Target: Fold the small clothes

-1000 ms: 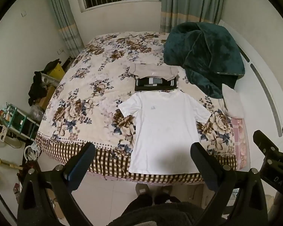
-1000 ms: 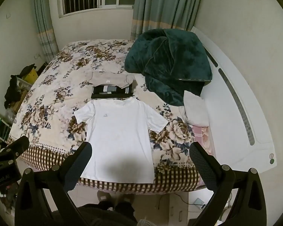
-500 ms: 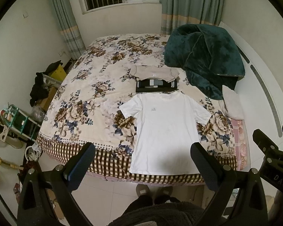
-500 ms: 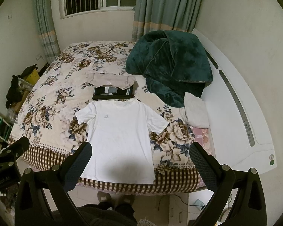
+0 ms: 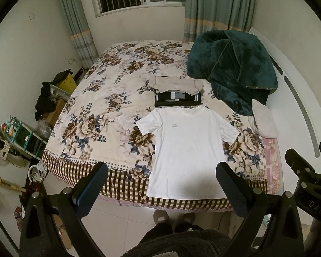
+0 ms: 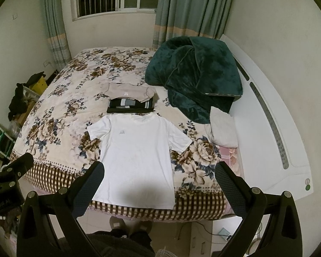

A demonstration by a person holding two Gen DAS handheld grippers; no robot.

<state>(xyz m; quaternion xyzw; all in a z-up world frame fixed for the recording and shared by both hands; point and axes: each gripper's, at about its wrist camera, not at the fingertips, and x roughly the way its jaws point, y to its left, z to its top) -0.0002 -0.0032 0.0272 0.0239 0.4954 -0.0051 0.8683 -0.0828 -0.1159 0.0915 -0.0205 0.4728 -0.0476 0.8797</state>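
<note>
Both claws, left claw (image 5: 160, 186) and right claw (image 6: 159, 185), hang spread and empty. Ahead, the white T-shirt (image 5: 188, 147) lies flat, unfolded; beyond it, two folded garments (image 5: 177, 93) look done.

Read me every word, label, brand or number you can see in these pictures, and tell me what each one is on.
"DAS": white letters on the black body of the right hand-held gripper, cut off at the frame edge.
"...Robot AI": faint white print on the left hand-held gripper; its start is unreadable.
The white T-shirt bears a small grey chest logo, too small to read.
The beige shirt has a pale mark, also too small.
</note>
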